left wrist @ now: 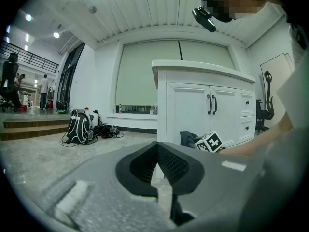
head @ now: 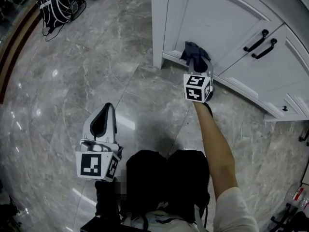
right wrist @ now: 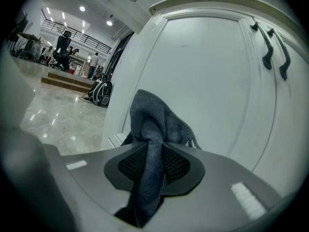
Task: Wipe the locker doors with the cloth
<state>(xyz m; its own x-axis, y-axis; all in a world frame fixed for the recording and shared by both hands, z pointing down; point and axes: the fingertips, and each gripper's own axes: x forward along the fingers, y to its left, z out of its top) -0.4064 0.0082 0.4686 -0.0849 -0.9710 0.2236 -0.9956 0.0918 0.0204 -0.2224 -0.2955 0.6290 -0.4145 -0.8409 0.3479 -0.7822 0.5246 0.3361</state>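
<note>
head view: i look steeply down from above onto the grey marble floor [head: 72,81], with the white panelled locker doors [head: 217,23] at top right.
left gripper view: low by the floor, well back, facing those doors level.
right gripper view: close against one door, tilted upward.
shared: all three catch the paired black bar handles [head: 260,43] and the black-and-white backpack [head: 57,6].

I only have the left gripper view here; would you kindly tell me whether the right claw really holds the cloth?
Observer: Yes, the right claw is shut on the grey cloth, which bunches up above it.
Operator: Whereabouts is it?
Observer: Low, by the left door, at its bottom rail; contact I cannot confirm.
Operator: And my left claw?
Observer: From the head view, it hangs over the marble floor, apart from the locker.
</note>
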